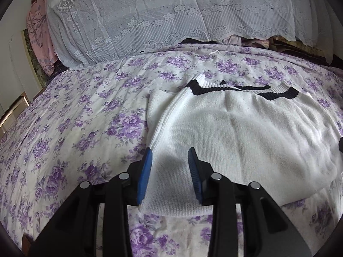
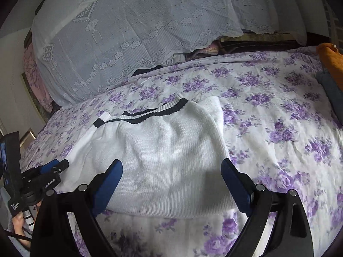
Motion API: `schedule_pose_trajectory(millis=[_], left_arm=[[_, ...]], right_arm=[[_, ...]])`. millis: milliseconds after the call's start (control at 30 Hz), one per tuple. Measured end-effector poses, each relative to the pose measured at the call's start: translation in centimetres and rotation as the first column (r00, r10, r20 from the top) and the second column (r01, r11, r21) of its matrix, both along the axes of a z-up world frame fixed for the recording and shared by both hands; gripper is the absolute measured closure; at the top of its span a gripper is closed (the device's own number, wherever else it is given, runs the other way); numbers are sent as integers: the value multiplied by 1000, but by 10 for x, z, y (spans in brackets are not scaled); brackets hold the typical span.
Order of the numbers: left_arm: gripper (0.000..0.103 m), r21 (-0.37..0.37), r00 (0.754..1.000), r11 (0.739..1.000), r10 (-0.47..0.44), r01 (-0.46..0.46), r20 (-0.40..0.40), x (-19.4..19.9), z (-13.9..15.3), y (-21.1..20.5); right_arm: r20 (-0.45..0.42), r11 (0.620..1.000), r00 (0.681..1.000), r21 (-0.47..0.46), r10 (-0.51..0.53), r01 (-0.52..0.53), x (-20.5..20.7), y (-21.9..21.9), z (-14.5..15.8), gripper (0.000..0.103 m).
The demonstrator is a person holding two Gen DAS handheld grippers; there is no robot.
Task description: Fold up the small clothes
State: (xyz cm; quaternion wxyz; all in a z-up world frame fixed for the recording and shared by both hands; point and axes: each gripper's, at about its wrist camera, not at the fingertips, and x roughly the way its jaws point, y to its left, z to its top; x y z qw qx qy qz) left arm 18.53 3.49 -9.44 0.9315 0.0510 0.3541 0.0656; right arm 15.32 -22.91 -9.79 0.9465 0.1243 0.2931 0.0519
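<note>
On the flowery purple bedsheet (image 2: 278, 111), in the middle of the frame, lies a white knitted sweater (image 2: 167, 150) with black stripes. It looks soft, light and floppy, so grab it by a near corner. Both the left gripper (image 1: 170, 156) and the right gripper (image 2: 171, 169) have fingers apart over its fuzzy edge, holding nothing.

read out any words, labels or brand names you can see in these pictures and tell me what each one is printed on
"GenRobot.AI": white print on the black body of the left tongs, right wrist view.
"Data Acquisition System": white print on the black handle below those tongs; small, so this reading is less sure.
White sweater, floral bedspread and lace cover: patterns only, no text.
Left wrist view: no text.
</note>
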Motion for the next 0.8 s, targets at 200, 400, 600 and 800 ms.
schedule_pose_trajectory(millis=[200, 400, 600, 800], left_arm=[[66, -3, 999, 999, -34, 34, 11, -6, 4, -9], [65, 12, 998, 998, -62, 61, 4, -4, 3, -15], [65, 32, 997, 996, -78, 79, -20, 7, -3, -20], [64, 54, 995, 995, -87, 89, -41, 21, -11, -24]], right_arm=[[-20, 997, 999, 66, -30, 31, -27, -16, -4, 10], [-82, 982, 995, 175, -55, 68, -39, -35, -18, 10], [-138, 958, 988, 268, -68, 103, -33, -49, -30, 11], [-169, 937, 984, 328, -65, 118, -18, -56, -33, 18]])
